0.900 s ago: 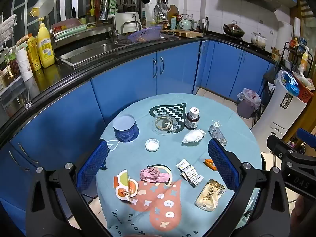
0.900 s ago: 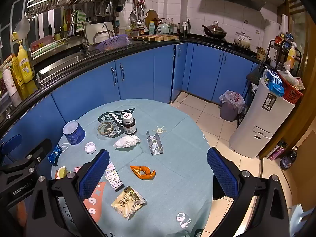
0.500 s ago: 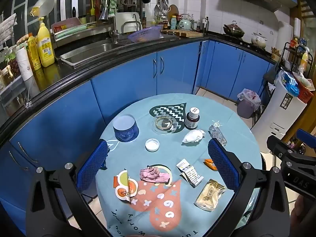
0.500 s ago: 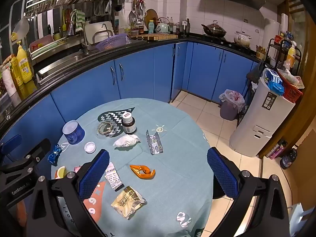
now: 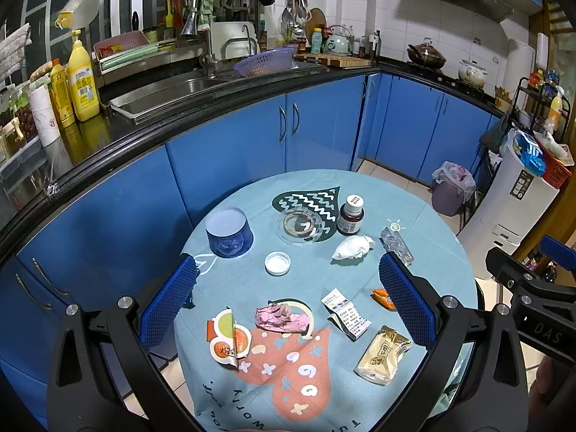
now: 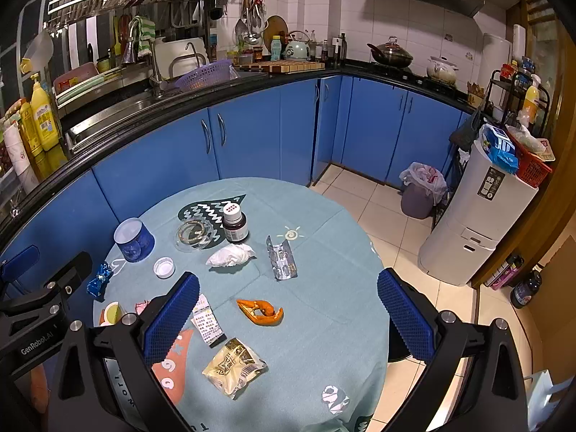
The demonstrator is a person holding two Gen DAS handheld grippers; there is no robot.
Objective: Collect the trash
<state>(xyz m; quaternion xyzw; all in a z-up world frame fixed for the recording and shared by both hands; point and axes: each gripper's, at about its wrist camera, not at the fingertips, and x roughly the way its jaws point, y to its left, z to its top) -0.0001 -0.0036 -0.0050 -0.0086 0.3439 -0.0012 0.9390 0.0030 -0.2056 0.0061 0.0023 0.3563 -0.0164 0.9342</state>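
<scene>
Trash lies scattered on a round table with a teal cloth. I see a crumpled pink wrapper, a round orange-green lid, a folded leaflet, a gold snack packet, orange peel, a white tissue, an empty blister pack and a blue foil wrapper. My left gripper is open and empty above the table's near side. My right gripper is open and empty above the peel.
A blue tub, a glass ashtray, a brown medicine bottle and a white cap stand at the table's far side. A lined trash bin stands on the floor by the blue cabinets, next to a white appliance.
The right wrist view has shifted slightly; the table items sit a little higher in it. The left gripper has not visibly moved.
</scene>
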